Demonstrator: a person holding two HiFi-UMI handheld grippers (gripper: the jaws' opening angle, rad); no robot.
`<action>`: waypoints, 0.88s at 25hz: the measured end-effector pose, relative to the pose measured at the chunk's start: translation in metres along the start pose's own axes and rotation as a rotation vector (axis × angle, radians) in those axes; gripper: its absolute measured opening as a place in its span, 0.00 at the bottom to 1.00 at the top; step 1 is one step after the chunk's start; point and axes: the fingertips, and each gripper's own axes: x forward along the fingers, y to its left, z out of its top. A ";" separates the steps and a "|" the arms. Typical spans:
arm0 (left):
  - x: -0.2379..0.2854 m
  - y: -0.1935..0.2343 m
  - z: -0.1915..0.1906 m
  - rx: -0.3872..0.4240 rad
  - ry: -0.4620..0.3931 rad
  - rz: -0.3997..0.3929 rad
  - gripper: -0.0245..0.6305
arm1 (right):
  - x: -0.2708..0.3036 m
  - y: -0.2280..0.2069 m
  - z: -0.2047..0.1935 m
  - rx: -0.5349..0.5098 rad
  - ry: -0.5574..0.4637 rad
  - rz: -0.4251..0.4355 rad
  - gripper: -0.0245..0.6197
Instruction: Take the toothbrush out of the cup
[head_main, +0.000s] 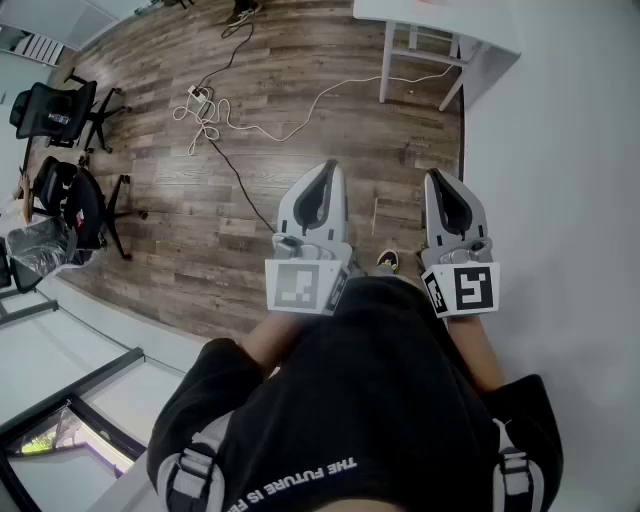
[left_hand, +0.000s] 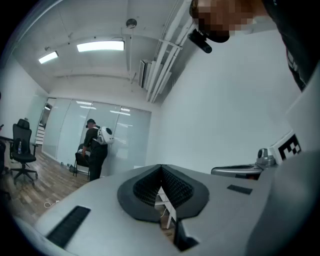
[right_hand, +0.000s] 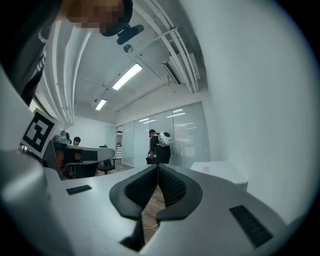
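Judging by the task alone, the toothbrush should be light and stiff, with a slim, smooth handle that could slip. The best hold is probably across the handle just above the cup's rim, drawing it straight up so the light cup is not tipped over. Neither toothbrush nor cup can be made out with any certainty. Far to the left of the white surface (head_main: 425, 10) stand office chairs (head_main: 60, 110), and a white cord (head_main: 260, 125) trails over the wooden floor (head_main: 150, 200) between them and it. The left gripper (head_main: 325, 185) is held close to the person's body, well short of the surface, its jaws pressed together at the tips with nothing between them (left_hand: 160, 167). The right gripper (head_main: 440, 190) sits beside it on the side nearer the surface, level with it and likewise closed and empty (right_hand: 157, 167). Both point forward and down, forearms tucked in. On the surface (right_hand: 220, 174) stands a small pale thing (right_hand: 205, 166), too small to tell whether it is the cup.
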 end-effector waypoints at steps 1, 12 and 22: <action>0.000 0.000 -0.002 -0.002 0.002 -0.003 0.06 | 0.000 0.000 -0.001 -0.001 0.000 0.002 0.07; 0.003 0.004 -0.012 -0.010 0.016 -0.036 0.06 | -0.001 0.002 -0.008 -0.004 0.004 -0.030 0.07; -0.009 0.025 -0.011 -0.031 0.011 -0.048 0.06 | 0.006 0.022 -0.010 -0.009 0.022 -0.045 0.07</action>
